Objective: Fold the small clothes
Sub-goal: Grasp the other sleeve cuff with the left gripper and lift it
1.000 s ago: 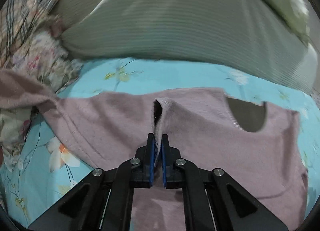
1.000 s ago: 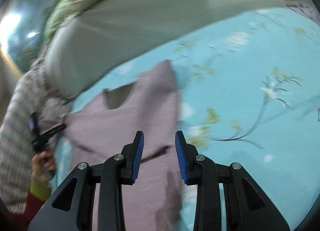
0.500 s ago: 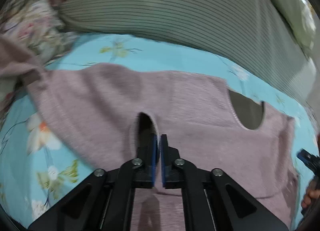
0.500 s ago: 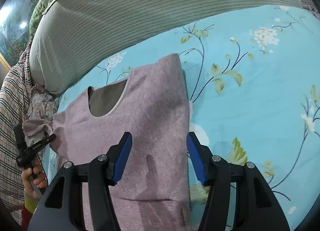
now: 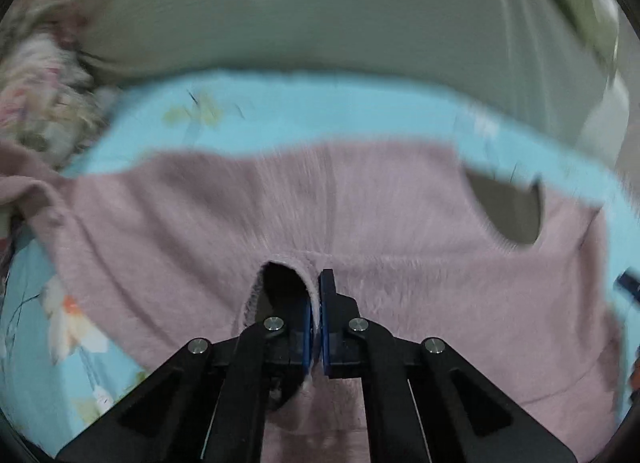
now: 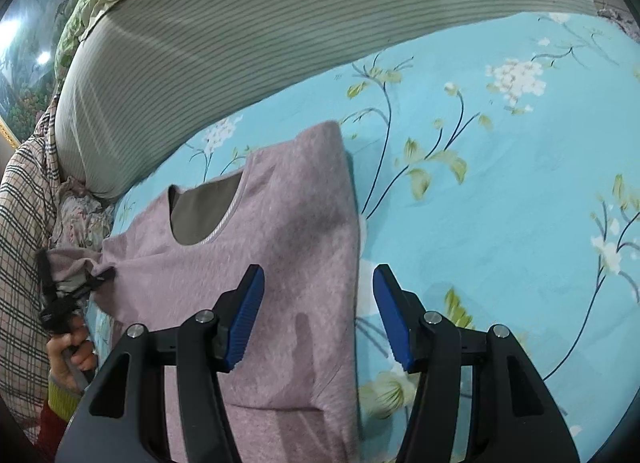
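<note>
A small mauve fuzzy sweater [image 5: 400,231] lies spread on a turquoise floral bedsheet [image 5: 280,111]; it also shows in the right wrist view [image 6: 280,247] with its grey-lined neck opening [image 6: 204,211]. My left gripper [image 5: 316,311] is shut on the sleeve cuff [image 5: 280,263], held over the sweater's body. It shows small at the far left of the right wrist view [image 6: 60,295]. My right gripper [image 6: 318,317] is open and empty, hovering over the sweater's right folded edge.
A large striped grey-green pillow [image 6: 280,23] lies along the back of the bed. A plaid cover [image 6: 20,223] and floral fabric [image 5: 36,103] are bunched at the left. Bare floral sheet [image 6: 500,183] extends right of the sweater.
My left gripper has kept the cuff and shifted over the sweater body; its view is blurred with motion. My right gripper has opened wider and settled over the sweater's right edge.
</note>
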The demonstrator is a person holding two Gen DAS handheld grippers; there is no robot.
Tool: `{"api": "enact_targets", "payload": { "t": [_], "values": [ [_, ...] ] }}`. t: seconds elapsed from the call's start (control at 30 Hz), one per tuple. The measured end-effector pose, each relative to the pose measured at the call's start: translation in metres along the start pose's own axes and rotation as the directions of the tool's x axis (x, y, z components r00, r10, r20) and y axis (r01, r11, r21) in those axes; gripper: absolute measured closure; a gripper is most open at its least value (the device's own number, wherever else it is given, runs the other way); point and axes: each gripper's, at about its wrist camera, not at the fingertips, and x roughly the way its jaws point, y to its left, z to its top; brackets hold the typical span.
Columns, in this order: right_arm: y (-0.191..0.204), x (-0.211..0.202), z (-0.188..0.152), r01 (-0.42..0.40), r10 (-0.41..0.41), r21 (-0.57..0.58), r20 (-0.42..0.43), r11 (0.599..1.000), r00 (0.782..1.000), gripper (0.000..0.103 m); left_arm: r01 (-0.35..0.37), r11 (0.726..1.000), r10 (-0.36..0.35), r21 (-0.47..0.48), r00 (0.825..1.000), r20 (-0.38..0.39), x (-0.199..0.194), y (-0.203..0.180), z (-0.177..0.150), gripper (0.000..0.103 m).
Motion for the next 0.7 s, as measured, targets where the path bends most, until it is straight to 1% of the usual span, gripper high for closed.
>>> {"api": "enact_targets", "payload": {
  "t": [0.03, 0.07, 0.1, 0.17, 0.23, 0.33, 0.43, 0.47, 0.5, 0.53, 0.57, 0.6, 0.7],
  "values": [
    [0.000, 0.002, 0.001, 0.005, -0.005, 0.000, -0.002, 1.000, 1.000, 0.045, -0.042, 0.998, 0.044, -0.041, 0.998, 0.040, -0.008, 0.008, 0.001, 0.103],
    [-0.001, 0.004, 0.003, 0.007, -0.007, 0.002, -0.006, 1.000, 1.000, 0.045, -0.049, 0.997, 0.052, -0.067, 0.998, 0.044, -0.008, 0.014, 0.001, 0.103],
    [-0.001, 0.007, 0.004, 0.007, -0.007, 0.004, -0.009, 1.000, 1.000, 0.045, -0.049, 0.993, 0.053, -0.111, 0.998, 0.035, -0.004, 0.023, 0.000, 0.103],
    [0.003, 0.015, 0.007, 0.007, -0.008, -0.009, -0.017, 1.000, 1.000, 0.045, -0.064, 0.988, 0.069, -0.144, 0.997, 0.030, 0.000, 0.028, -0.004, 0.103],
    [0.007, 0.023, 0.009, 0.020, -0.021, -0.028, -0.019, 0.999, 1.000, 0.045, -0.074, 0.981, 0.085, -0.181, 0.995, 0.049, -0.002, 0.033, -0.009, 0.103],
    [0.008, 0.034, 0.013, 0.053, -0.053, -0.037, -0.024, 0.998, 0.998, 0.045, -0.068, 0.962, 0.095, -0.266, 0.991, 0.090, -0.008, 0.038, -0.016, 0.103],
    [0.004, 0.051, 0.013, 0.065, -0.067, -0.020, -0.067, 0.998, 0.996, 0.045, -0.075, 0.951, 0.116, -0.301, 0.986, 0.121, -0.017, 0.042, -0.022, 0.103],
    [0.004, 0.055, 0.012, 0.069, -0.071, -0.023, -0.075, 0.997, 0.995, 0.048, -0.076, 0.949, 0.119, -0.305, 0.985, 0.127, -0.018, 0.042, -0.022, 0.103],
    [0.006, 0.058, 0.011, 0.077, -0.081, -0.041, -0.082, 0.996, 0.993, 0.061, -0.071, 0.949, 0.116, -0.307, 0.985, 0.130, -0.019, 0.041, -0.023, 0.103],
    [0.007, 0.059, 0.011, 0.077, -0.081, -0.048, -0.086, 0.996, 0.993, 0.094, -0.066, 0.949, 0.111, -0.308, 0.985, 0.131, -0.020, 0.040, -0.022, 0.103],
    [0.004, 0.055, 0.012, 0.059, -0.061, -0.026, -0.084, 0.998, 0.995, 0.096, -0.061, 0.949, 0.106, -0.310, 0.986, 0.132, -0.020, 0.038, -0.021, 0.103],
    [0.000, 0.046, 0.014, 0.039, -0.039, 0.001, -0.055, 0.999, 0.998, 0.096, -0.051, 0.949, 0.099, -0.311, 0.985, 0.139, -0.022, 0.037, -0.021, 0.103],
    [-0.010, 0.020, 0.017, 0.050, -0.050, 0.022, 0.014, 0.999, 0.999, 0.098, -0.006, 0.953, 0.065, -0.301, 0.980, 0.187, -0.034, 0.032, -0.017, 0.103]
  ]
}}
